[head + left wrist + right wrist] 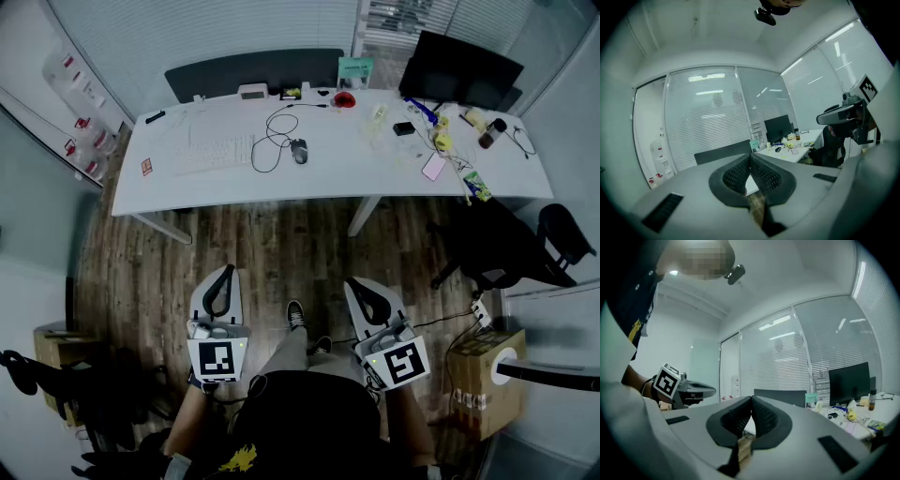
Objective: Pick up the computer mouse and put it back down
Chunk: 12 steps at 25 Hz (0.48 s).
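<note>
Carrying left gripper (228,270) and right gripper (352,282) with jaws pressed together, nothing inside, probably a rest pose before approach. Not yet near computer mouse (298,150), lying far ahead of both tips on desk (328,180).

Right gripper (751,401): jaws pressed together at the tips, nothing between them.
Under the jaws: a strip of wood floor (744,446) shows through the gap.
Left side: left gripper (710,391), held about level, its marker cube (666,379) facing this way.
Right side: white desk (862,425) with a dark monitor (848,380) and small clutter, perhaps bottles.
Backdrop: window blinds (787,366).
Top: head camera (735,273) beside a dark shirt (633,291).
</note>
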### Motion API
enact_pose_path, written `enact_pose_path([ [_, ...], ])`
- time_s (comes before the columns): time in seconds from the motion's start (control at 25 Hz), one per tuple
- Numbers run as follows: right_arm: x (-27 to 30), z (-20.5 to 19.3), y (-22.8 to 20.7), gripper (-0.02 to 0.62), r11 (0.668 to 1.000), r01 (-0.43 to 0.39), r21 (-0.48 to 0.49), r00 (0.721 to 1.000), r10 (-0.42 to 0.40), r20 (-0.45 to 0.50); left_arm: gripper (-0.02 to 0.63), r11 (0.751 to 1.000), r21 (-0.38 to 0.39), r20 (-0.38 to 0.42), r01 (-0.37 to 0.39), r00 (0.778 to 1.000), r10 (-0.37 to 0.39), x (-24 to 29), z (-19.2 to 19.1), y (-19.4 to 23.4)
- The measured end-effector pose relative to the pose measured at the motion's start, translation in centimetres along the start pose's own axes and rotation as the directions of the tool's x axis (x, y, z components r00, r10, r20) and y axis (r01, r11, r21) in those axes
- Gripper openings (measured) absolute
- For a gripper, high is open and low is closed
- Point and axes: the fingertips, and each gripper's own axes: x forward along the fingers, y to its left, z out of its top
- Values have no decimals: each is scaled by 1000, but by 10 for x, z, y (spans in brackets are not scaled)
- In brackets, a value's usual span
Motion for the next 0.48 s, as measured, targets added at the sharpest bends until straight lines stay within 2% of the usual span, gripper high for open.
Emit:
enact_pose_path([
  [0.12,-22,1,0,14,1000,9,-19,1000,-9,-9,12,993,-88,63,-75,995,80,-32,5,-5],
  [0.28,-45,12,11,14,999,8,-52,1000,-7,11,12,989,-91,62,-116,991,121,-68,7,-4],
  [0.48,-53,24,18,15,997,16,-76,999,-12,51,12,985,-104,90,-139,985,149,-85,13,-2],
])
